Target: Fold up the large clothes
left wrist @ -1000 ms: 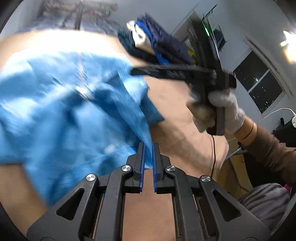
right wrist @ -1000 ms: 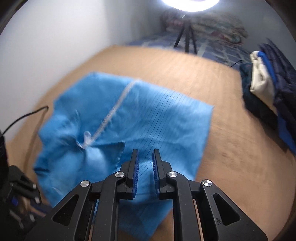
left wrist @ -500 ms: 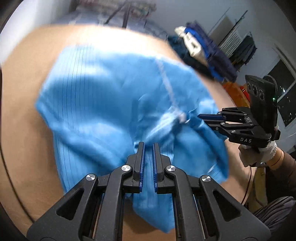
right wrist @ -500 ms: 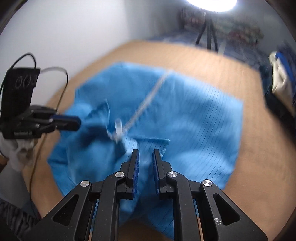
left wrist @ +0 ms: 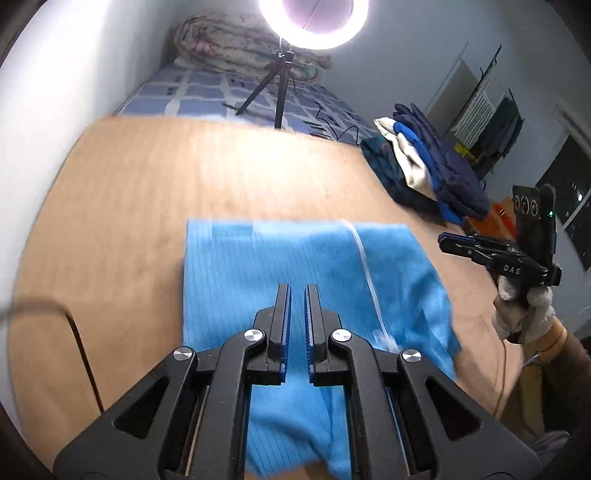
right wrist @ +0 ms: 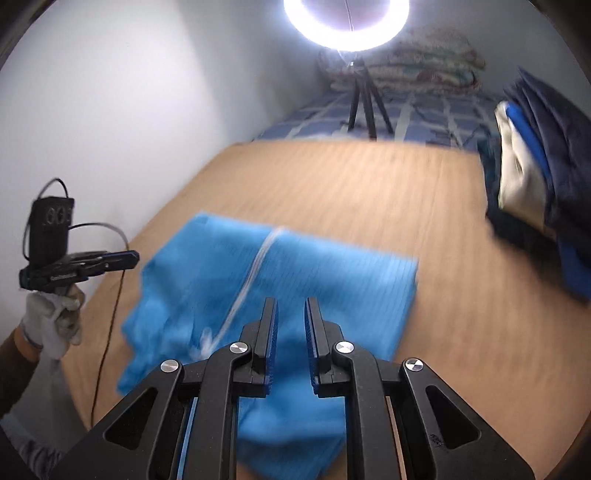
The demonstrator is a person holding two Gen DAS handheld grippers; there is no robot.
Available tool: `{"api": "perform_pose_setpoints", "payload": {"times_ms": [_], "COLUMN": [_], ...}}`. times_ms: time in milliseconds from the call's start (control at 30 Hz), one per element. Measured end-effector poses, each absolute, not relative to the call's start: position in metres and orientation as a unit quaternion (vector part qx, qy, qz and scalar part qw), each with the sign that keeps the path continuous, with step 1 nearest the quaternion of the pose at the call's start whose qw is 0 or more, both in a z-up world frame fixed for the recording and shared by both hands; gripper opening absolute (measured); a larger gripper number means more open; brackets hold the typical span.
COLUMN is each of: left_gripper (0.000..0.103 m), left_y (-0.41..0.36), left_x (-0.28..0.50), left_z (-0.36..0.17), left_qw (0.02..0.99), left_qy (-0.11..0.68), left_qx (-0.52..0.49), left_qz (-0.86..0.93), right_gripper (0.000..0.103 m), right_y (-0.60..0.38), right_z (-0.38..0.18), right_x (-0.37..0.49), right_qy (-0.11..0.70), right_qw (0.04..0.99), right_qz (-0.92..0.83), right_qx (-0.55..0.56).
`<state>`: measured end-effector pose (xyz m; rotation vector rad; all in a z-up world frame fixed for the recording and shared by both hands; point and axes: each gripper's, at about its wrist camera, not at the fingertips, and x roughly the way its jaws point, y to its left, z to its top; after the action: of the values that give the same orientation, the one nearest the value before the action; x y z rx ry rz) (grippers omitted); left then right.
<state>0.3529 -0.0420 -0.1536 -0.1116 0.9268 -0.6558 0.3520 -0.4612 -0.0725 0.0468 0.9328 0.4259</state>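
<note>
A light blue striped garment point(left wrist: 295, 266) with a white zip line lies partly folded and rumpled on the wooden table point(left wrist: 147, 177); it also shows in the right wrist view point(right wrist: 314, 273). My left gripper point(left wrist: 297, 291) hovers above the garment's near part, its jaws a narrow gap apart and empty. My right gripper point(right wrist: 290, 306) hovers above the garment too, jaws slightly apart and empty. Each gripper shows in the other's view, held off the cloth at the side: the right one point(left wrist: 447, 242), the left one point(right wrist: 133, 258).
A pile of dark blue and white clothes point(left wrist: 424, 170) sits at the table's far right corner. A ring light on a tripod point(left wrist: 314, 22) stands behind the table on a checked bed point(left wrist: 207, 96). A cable point(right wrist: 110, 332) runs along the table's left edge.
Both grippers have pulled back and up from the garment. The left view has swung from a close look at the cloth to the whole table. The garment now lies flatter.
</note>
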Motion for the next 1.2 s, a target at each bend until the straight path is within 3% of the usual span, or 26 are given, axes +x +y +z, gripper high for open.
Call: {"api": "perform_pose_setpoints", "payload": {"times_ms": [200, 400, 533, 633, 867, 1000, 1200], "left_gripper": [0.005, 0.005, 0.005, 0.005, 0.005, 0.005, 0.005], "left_y": [-0.063, -0.082, -0.070, -0.063, -0.041, -0.020, -0.004], "left_x": [0.406, 0.421, 0.417, 0.412, 0.393, 0.385, 0.370], "left_z": [-0.172, -0.213, -0.244, -0.242, -0.212, -0.222, -0.241], "left_qw": [0.839, 0.832, 0.828, 0.829, 0.847, 0.843, 0.840], "left_qy": [0.457, 0.486, 0.494, 0.494, 0.466, 0.478, 0.483], "left_qx": [-0.046, 0.022, 0.008, -0.001, -0.014, -0.034, -0.053], "left_qz": [-0.291, -0.267, -0.265, -0.264, -0.254, -0.244, -0.243], "right_gripper": [0.013, 0.013, 0.013, 0.013, 0.013, 0.014, 0.014], "right_y": [-0.435, -0.409, -0.413, -0.419, -0.451, -0.495, -0.513], "right_z": [-0.096, -0.127, -0.146, -0.155, -0.115, -0.118, -0.140], "right_x": [0.403, 0.415, 0.407, 0.403, 0.390, 0.373, 0.325], "right_qy": [0.456, 0.492, 0.516, 0.523, 0.483, 0.492, 0.504], "right_qw": [0.869, 0.846, 0.831, 0.828, 0.857, 0.858, 0.851], "right_qz": [0.192, 0.193, 0.190, 0.190, 0.176, 0.147, 0.150], "right_qx": [0.004, -0.066, -0.081, -0.073, -0.029, 0.024, 0.019]}}
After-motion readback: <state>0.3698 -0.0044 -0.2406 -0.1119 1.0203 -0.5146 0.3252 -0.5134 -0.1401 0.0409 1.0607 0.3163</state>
